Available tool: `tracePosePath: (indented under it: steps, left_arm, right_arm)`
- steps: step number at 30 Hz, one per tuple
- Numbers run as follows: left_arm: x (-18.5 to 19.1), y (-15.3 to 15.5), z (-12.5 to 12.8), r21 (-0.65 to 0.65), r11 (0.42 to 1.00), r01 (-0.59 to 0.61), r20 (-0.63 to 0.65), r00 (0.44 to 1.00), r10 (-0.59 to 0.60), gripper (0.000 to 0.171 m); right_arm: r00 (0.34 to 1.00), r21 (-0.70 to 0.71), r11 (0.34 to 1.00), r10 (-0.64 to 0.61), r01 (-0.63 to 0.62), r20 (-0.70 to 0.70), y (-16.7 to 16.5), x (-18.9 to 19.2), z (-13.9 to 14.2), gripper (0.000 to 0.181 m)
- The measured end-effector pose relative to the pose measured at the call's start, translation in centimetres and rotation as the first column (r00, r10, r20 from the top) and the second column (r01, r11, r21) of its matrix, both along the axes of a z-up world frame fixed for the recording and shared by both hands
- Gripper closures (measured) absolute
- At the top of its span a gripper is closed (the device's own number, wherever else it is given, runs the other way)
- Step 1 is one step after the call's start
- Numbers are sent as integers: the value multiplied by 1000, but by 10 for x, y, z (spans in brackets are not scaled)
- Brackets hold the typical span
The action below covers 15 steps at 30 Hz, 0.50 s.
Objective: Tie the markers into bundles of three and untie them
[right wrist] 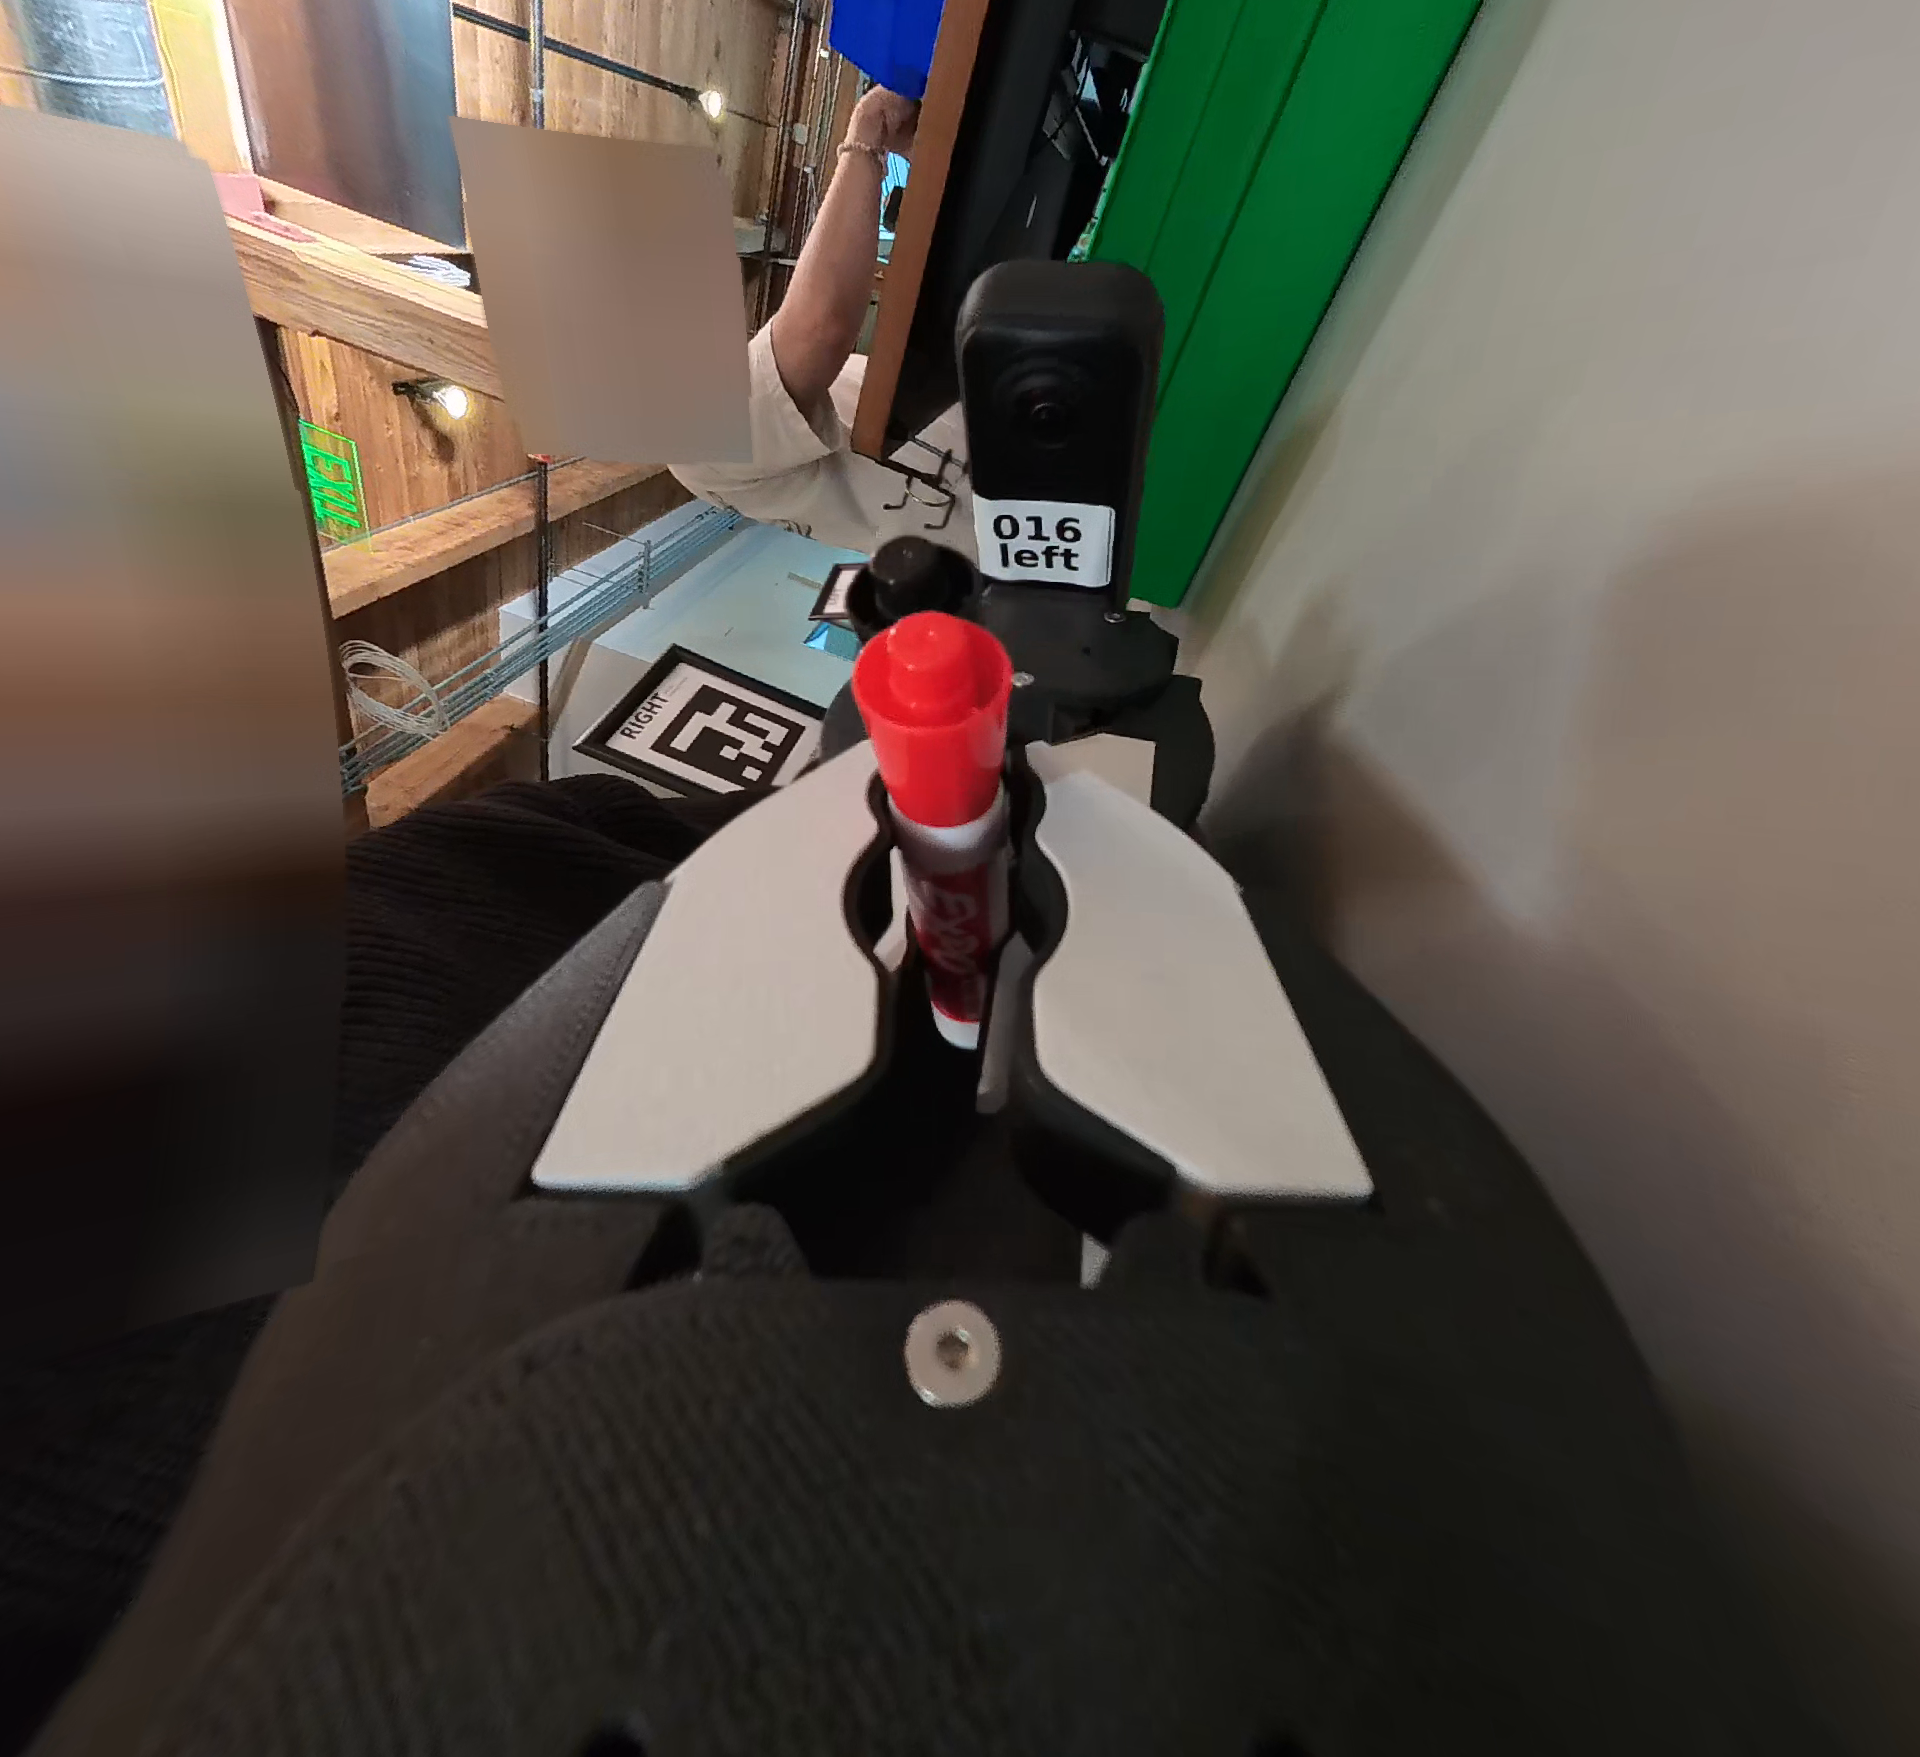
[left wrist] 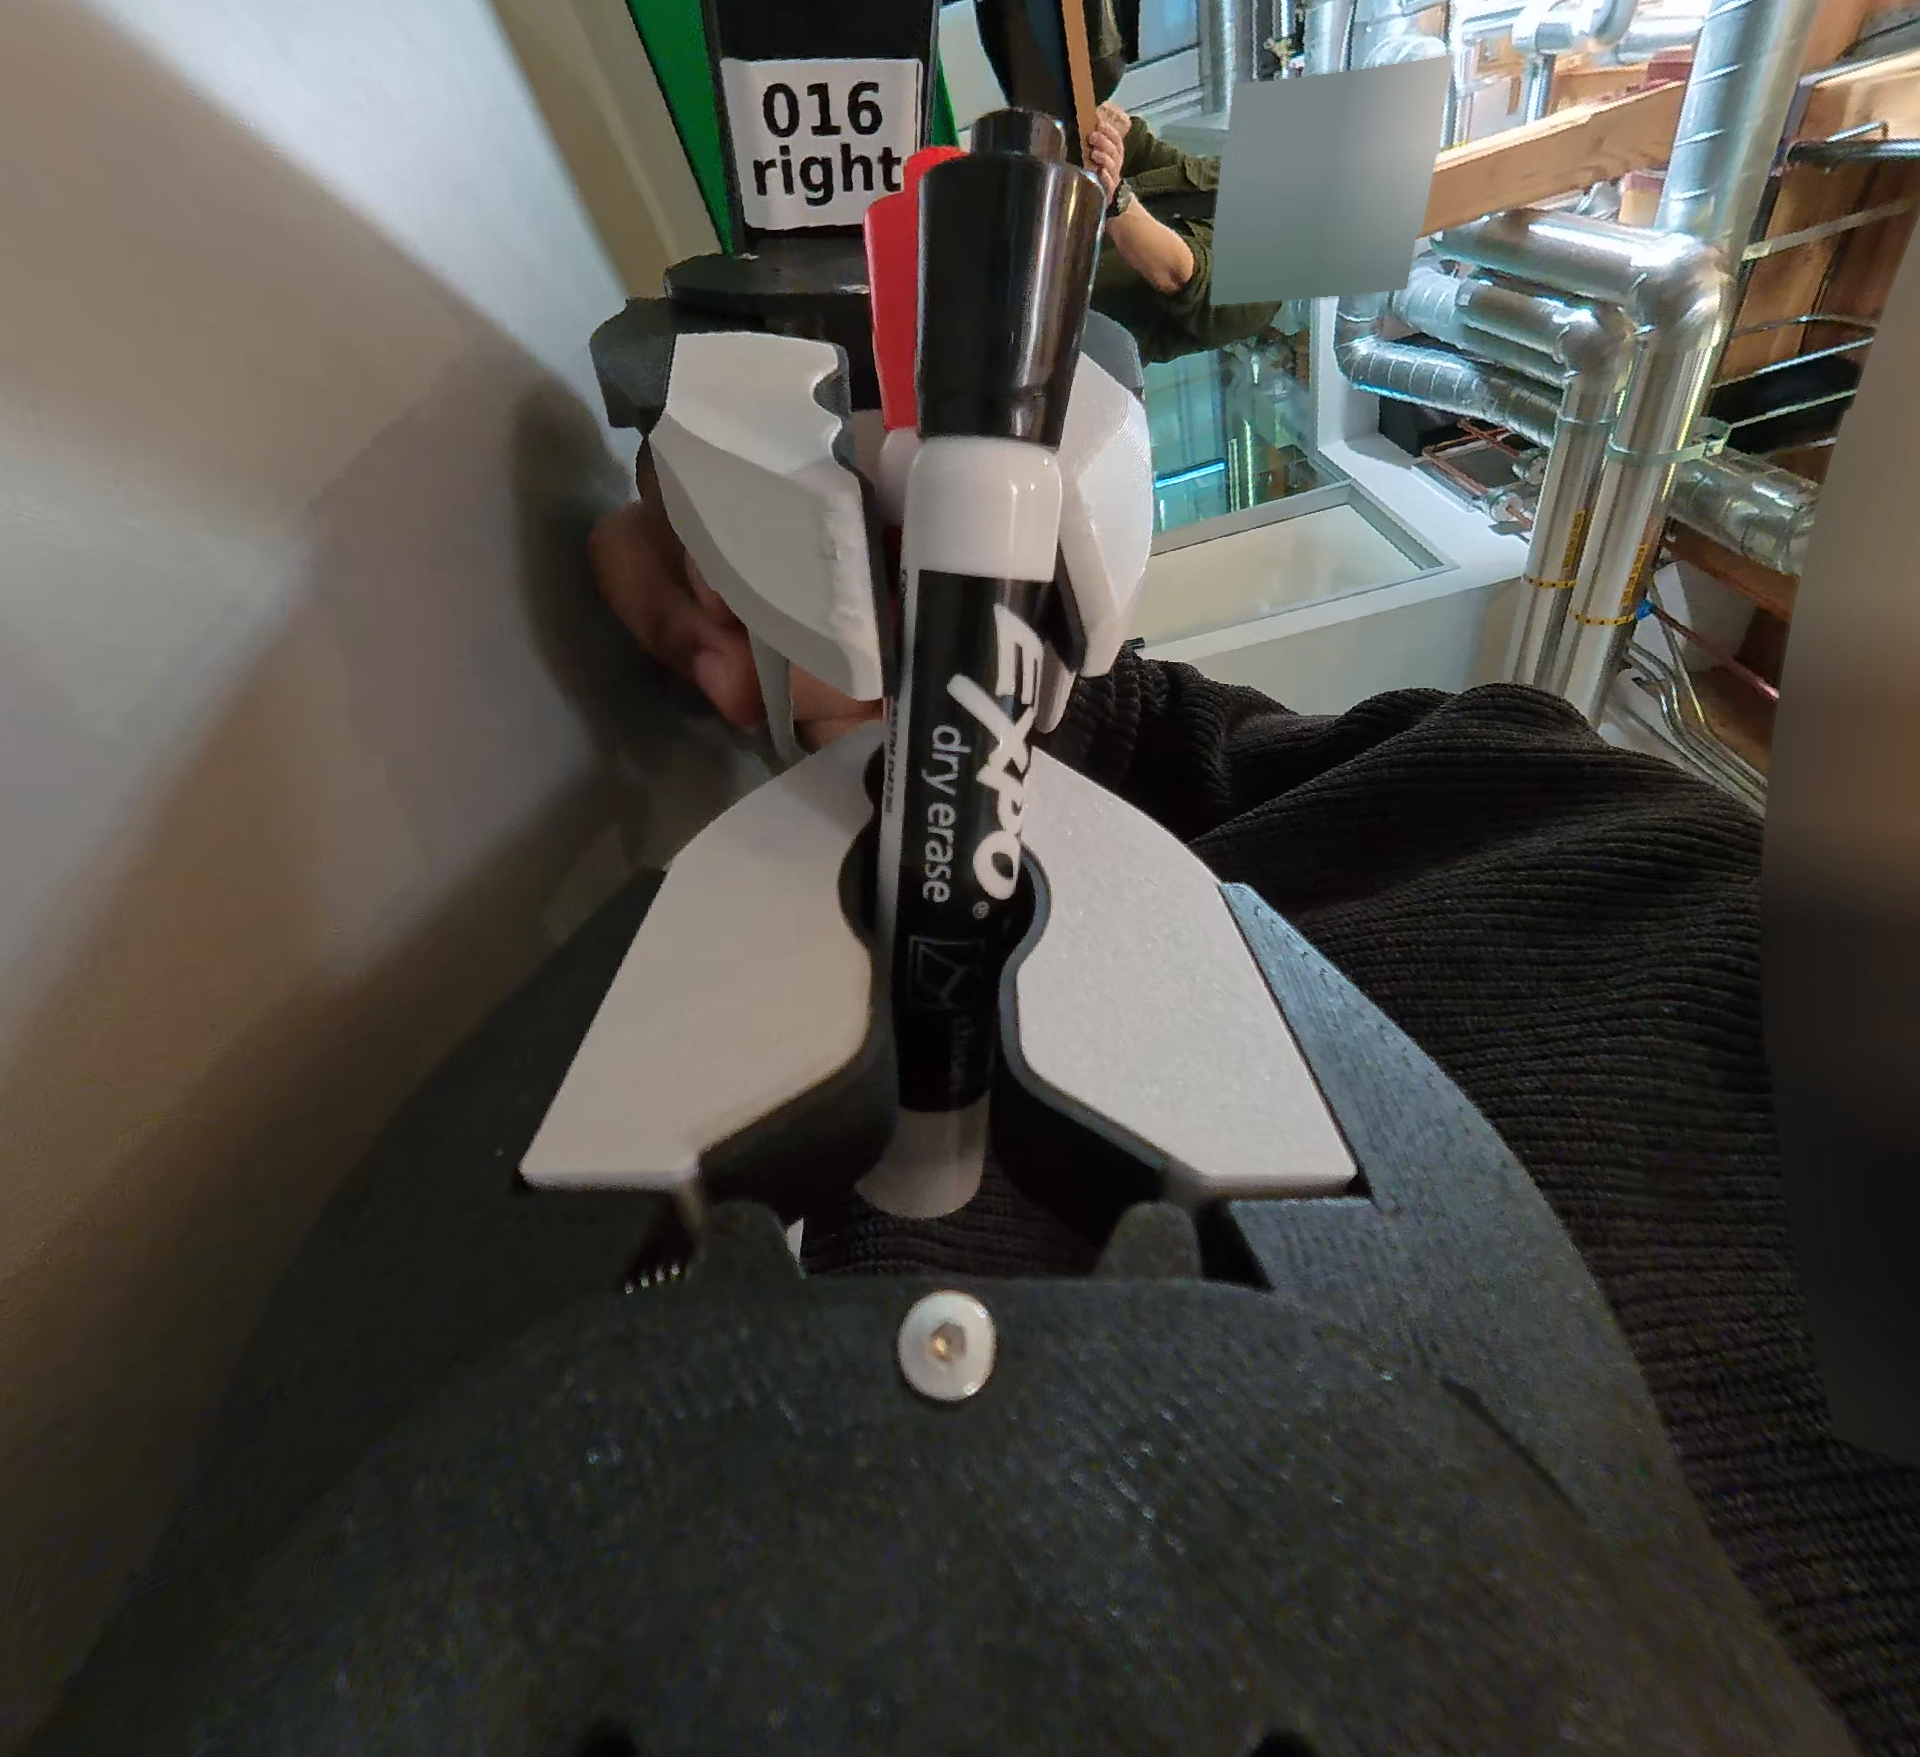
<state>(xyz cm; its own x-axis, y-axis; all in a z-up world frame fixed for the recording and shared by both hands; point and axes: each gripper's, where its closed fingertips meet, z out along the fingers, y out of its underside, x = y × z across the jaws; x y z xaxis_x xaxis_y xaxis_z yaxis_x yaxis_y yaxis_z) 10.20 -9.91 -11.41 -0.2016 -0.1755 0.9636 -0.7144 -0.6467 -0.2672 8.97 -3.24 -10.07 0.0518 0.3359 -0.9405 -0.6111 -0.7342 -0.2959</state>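
In the left wrist view my left gripper [left wrist: 951, 798] is shut on a black marker [left wrist: 961, 834] that points away from me. A red marker [left wrist: 896, 305] and a second black cap [left wrist: 1018, 133] lie close behind it. The right gripper [left wrist: 935, 554] faces mine, its white fingers [left wrist: 769, 544] closed around the same markers farther along. In the right wrist view my right gripper [right wrist: 951, 808] is shut on the red marker [right wrist: 935, 731]. A black cap [right wrist: 909, 577] shows just beyond it. The left gripper's body [right wrist: 1127, 731] sits opposite with its fingers hidden. No band or tie is visible.
A pale grey surface [left wrist: 260, 772] runs along one side of both grippers, with a green panel [right wrist: 1299, 201] beyond. A black knit sleeve [left wrist: 1455, 980] lies close behind the markers. A framed tag card [right wrist: 717, 731] and a person's arm [right wrist: 831, 273] are farther off. My right fingertips sit around 6 cm from my left ones.
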Motion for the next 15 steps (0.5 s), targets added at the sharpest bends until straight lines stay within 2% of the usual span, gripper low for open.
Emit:
tracePosePath:
  steps: [4, 9, 15]
  left_arm:
    - [0, 0, -1, 8, 1000, 1, -3, 1000, -1, 156]
    - [0, 1, 0, 6, 1000, -5, -3, 1000, 5, 156]
    - [1, 3, 1, -1, 1000, -15, 0, 1000, 15, 157]
  right_arm:
    - [1000, 4, 1000, -5, 5, -1, 0, 0, 1, 161]
    - [998, -3, 999, -47, 47, -42, 4, 8, 3, 150]
    - [997, 0, 997, -71, 71, -15, 6, 13, 1, 152]
